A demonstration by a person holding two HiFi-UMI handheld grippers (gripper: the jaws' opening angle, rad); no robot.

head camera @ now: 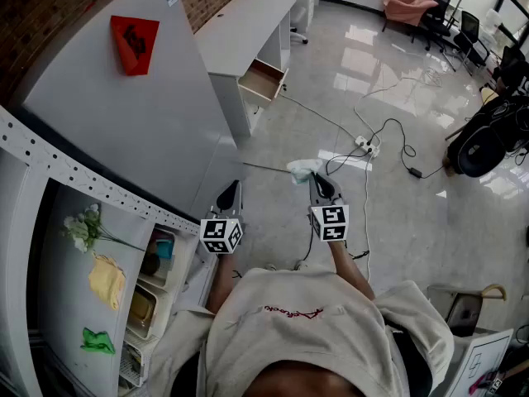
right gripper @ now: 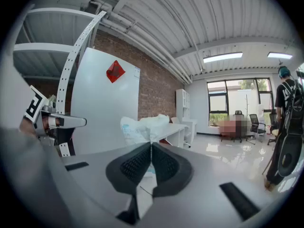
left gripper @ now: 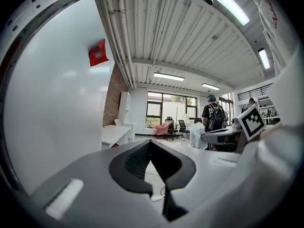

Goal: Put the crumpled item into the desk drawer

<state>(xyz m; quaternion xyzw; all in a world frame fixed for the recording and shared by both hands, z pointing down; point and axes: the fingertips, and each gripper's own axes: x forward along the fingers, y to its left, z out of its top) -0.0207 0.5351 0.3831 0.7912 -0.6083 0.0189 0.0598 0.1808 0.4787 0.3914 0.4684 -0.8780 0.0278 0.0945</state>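
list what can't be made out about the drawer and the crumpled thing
- Inside of the drawer: head view, too far and small to tell what it holds.
- Near end of the desk: right gripper view, covered by the crumpled item.
- Lower part of the crumpled item: right gripper view, behind the right gripper shut on it.
- Its blue print: too small to read.

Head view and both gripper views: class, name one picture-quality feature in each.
Head view: window glare on the glossy floor. Left gripper view: fisheye bend, black corners, ceiling lights blown out. Right gripper view: mosaic patch by the windows; crumpled item sharp in the right gripper.
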